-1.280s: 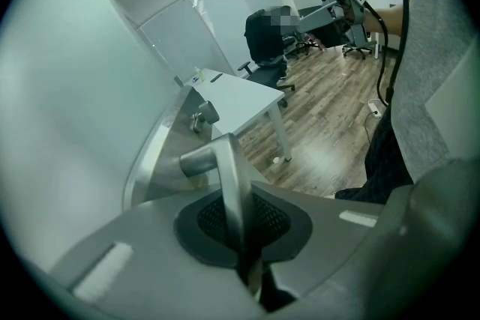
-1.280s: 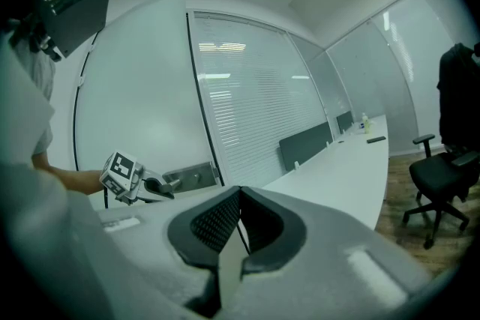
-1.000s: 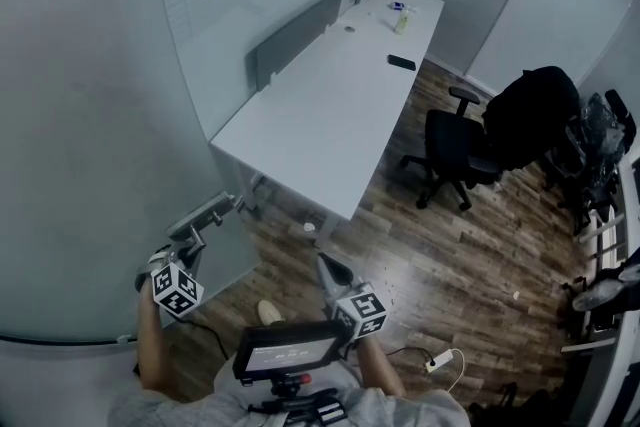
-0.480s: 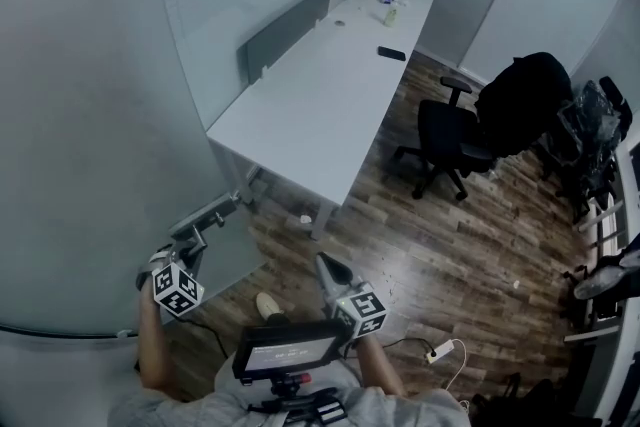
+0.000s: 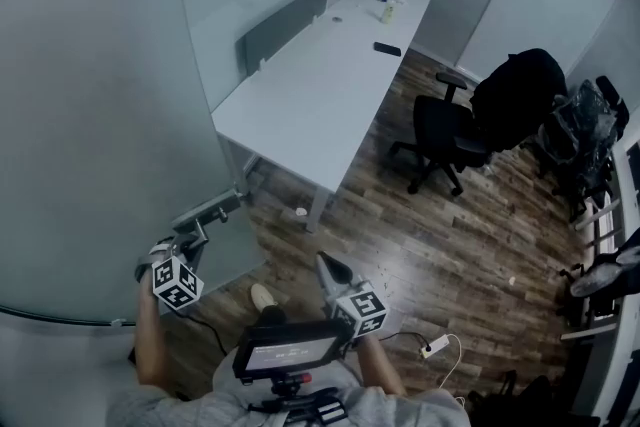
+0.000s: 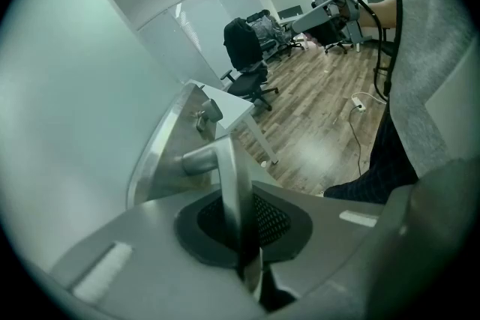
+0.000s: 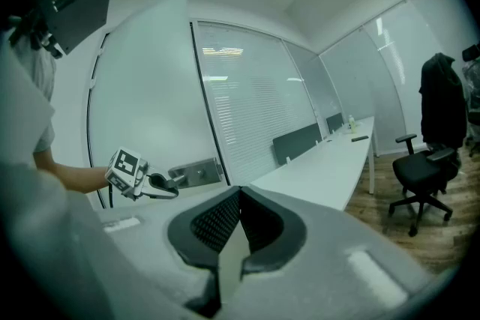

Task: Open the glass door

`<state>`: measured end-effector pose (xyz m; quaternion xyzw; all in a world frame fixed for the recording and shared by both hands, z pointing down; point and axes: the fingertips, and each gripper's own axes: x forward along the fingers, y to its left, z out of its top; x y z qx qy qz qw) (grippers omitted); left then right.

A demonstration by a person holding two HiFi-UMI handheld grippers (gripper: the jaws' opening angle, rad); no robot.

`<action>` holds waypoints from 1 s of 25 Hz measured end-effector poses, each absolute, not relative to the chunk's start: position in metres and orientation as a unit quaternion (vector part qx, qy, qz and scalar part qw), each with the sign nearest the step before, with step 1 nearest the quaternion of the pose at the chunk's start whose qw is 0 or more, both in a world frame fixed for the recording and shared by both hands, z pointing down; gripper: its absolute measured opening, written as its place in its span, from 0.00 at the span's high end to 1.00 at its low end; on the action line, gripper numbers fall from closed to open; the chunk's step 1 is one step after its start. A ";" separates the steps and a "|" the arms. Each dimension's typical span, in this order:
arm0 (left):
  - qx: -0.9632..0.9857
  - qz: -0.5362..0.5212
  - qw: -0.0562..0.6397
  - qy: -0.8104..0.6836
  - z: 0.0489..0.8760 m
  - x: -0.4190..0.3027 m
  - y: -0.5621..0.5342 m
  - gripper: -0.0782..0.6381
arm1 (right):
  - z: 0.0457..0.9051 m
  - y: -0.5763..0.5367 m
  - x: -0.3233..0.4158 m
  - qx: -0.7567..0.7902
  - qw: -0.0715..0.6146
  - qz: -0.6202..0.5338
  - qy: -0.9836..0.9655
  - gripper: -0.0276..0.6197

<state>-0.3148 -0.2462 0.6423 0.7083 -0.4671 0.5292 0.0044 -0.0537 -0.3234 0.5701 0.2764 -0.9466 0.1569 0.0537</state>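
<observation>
A frosted glass door (image 5: 90, 115) fills the left side of the scene, curving from far to near. Its metal lever handle (image 5: 207, 212) sits on a metal plate at the door's right edge, near me. My left claw (image 5: 192, 235) is on that lever. In the left gripper view its jaws pinch the lever's flat bar (image 6: 225, 176) between their dark ribbed pads.

To the right of the door, a long white desk (image 5: 310, 85) runs away from me along a wall of glass with blinds. A dark phone (image 5: 387, 49) and a small bottle (image 5: 387, 12) lie toward its far end.

Near me, right of the handle and apart from it, my right claw (image 5: 325, 264) hangs over the wood plank floor (image 5: 420, 245). The right gripper view shows its jaws (image 7: 240, 195) pressed together with nothing between them.

Further right, a black office chair (image 5: 440, 130) stands beside the desk, with a black jacket (image 5: 520, 90) draped over its back. A white power strip (image 5: 435, 347) with its cable lies on the floor near my right side.
</observation>
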 end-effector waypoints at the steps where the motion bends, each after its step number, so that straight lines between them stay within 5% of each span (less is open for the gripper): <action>1: 0.709 0.530 0.003 -0.466 0.642 -0.313 -0.244 0.88 | 0.570 -0.320 -0.052 0.276 0.054 0.157 -0.947 0.95; 25: 0.725 0.534 -0.030 -0.434 0.642 -0.252 -0.196 0.89 | 0.572 -0.233 0.018 0.305 0.040 0.159 -0.938 0.95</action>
